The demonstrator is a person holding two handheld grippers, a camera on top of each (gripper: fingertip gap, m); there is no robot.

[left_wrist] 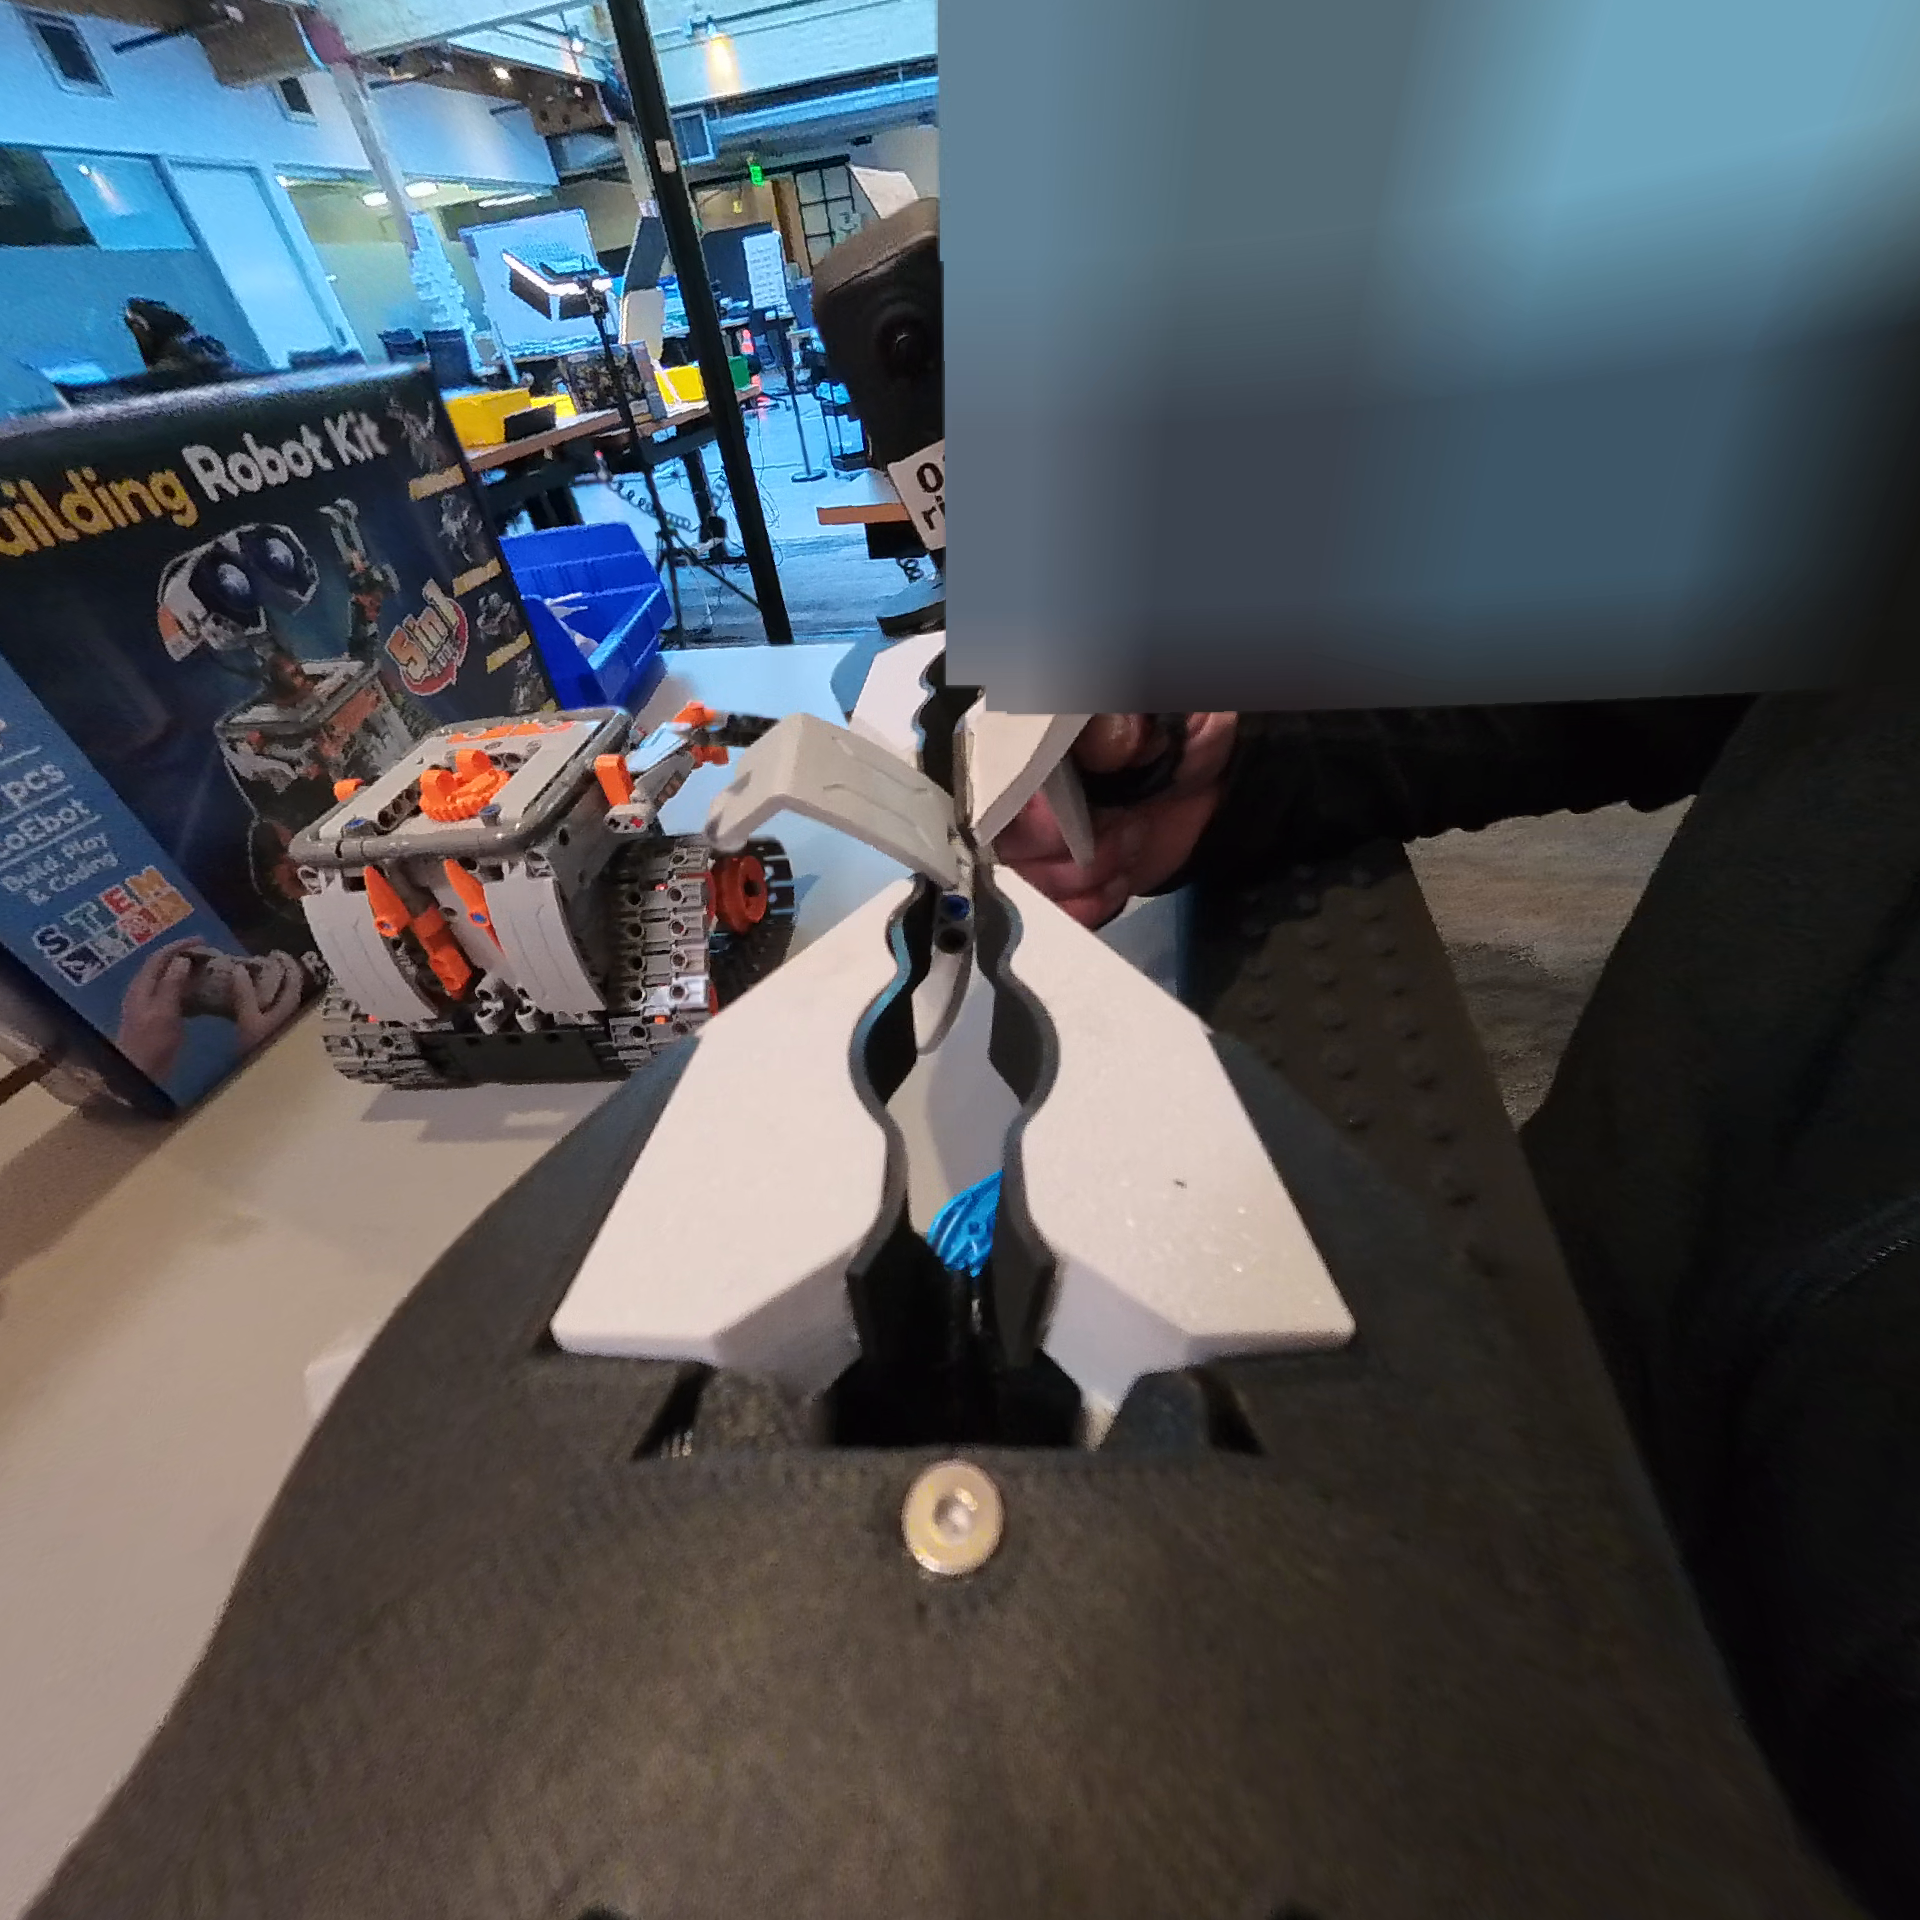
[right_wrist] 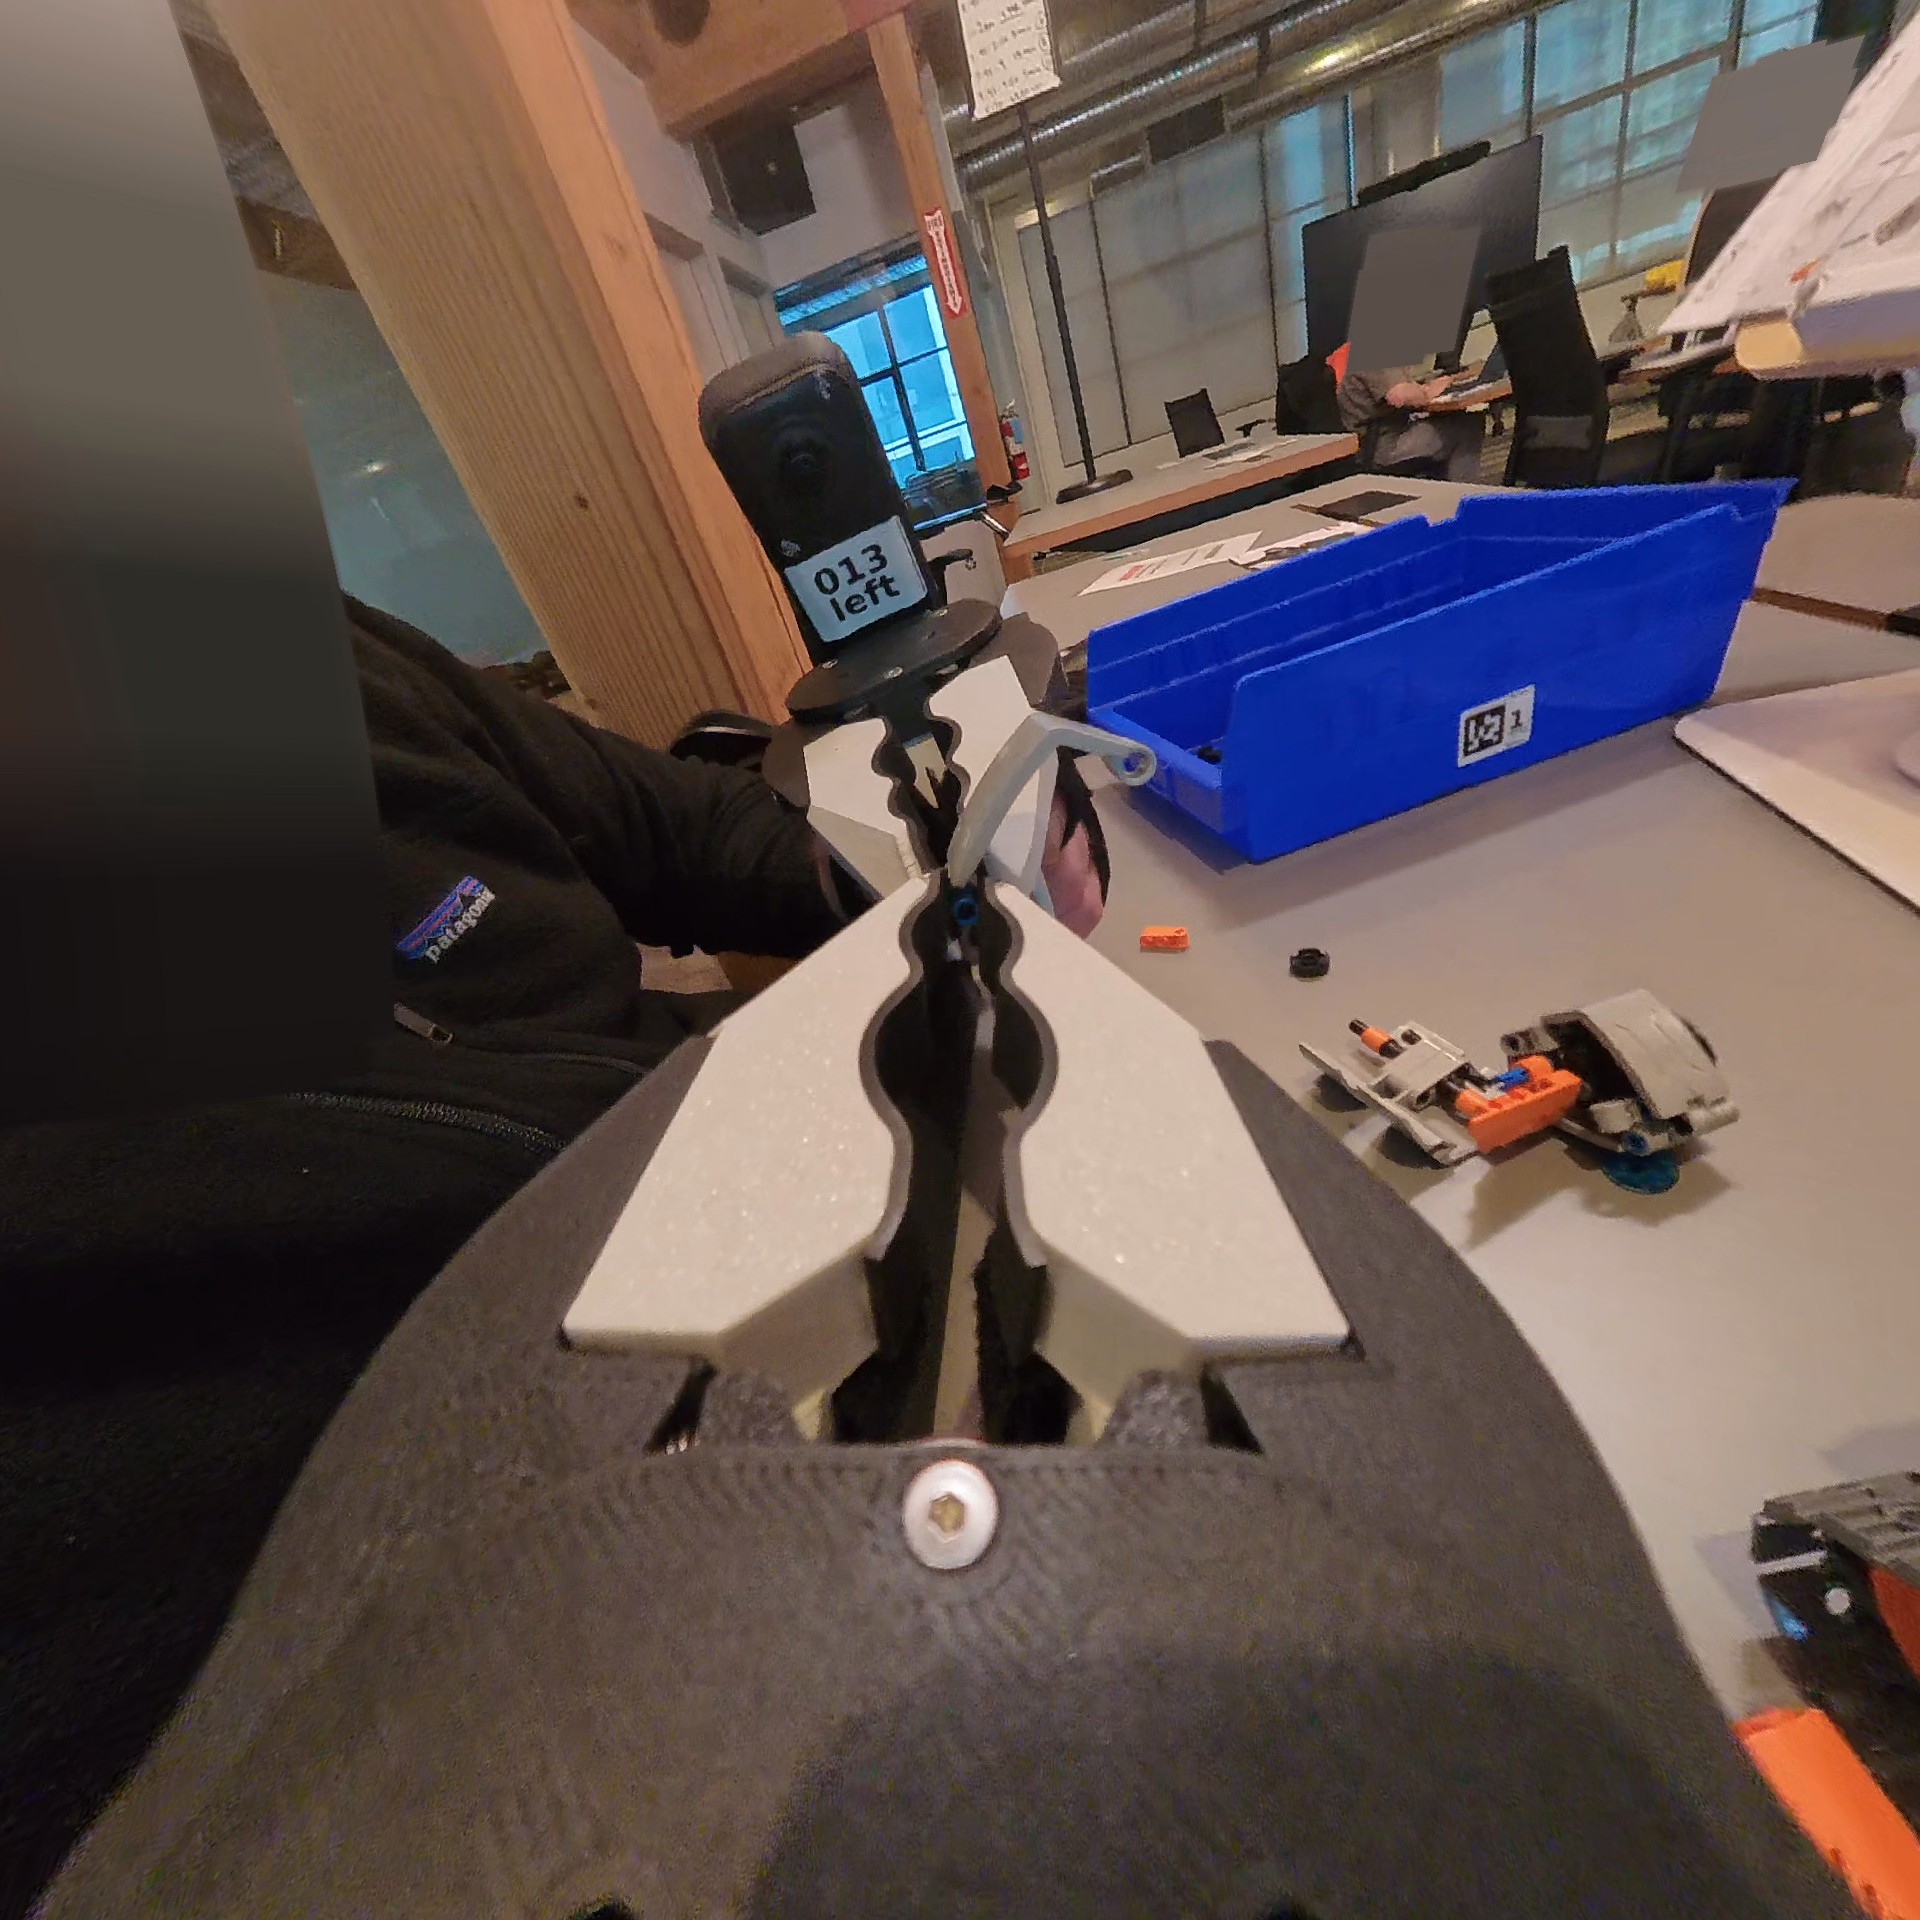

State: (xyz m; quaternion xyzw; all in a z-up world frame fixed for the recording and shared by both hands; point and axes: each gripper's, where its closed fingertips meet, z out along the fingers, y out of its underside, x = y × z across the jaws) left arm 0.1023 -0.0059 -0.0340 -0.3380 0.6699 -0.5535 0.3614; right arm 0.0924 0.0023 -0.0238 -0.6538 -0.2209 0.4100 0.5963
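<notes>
My left gripper (left_wrist: pixel 956 896) is shut on a grey curved panel (left_wrist: pixel 831 795) that carries a blue pin (left_wrist: pixel 951 907); the panel sticks out up and to the left of the tips. My right gripper (right_wrist: pixel 962 896) faces it tip to tip and is shut on the same panel's end at the blue pin (right_wrist: pixel 964 914). The panel (right_wrist: pixel 1023 774) arcs up to the right in the right wrist view. The right gripper (left_wrist: pixel 966 774) shows opposite in the left wrist view, and the left gripper (right_wrist: pixel 925 774) shows opposite in the right wrist view. Both are held above the table.
A tracked grey-and-orange robot model (left_wrist: pixel 520 894) stands in front of a kit box (left_wrist: pixel 208 675). A blue bin (right_wrist: pixel 1455 665), a grey-and-orange sub-assembly (right_wrist: pixel 1538 1091), a small orange piece (right_wrist: pixel 1164 937) and a black ring (right_wrist: pixel 1309 961) lie on the grey table (right_wrist: pixel 1558 914). A person in black stands close by. The tips of both grippers are at nearly the same place.
</notes>
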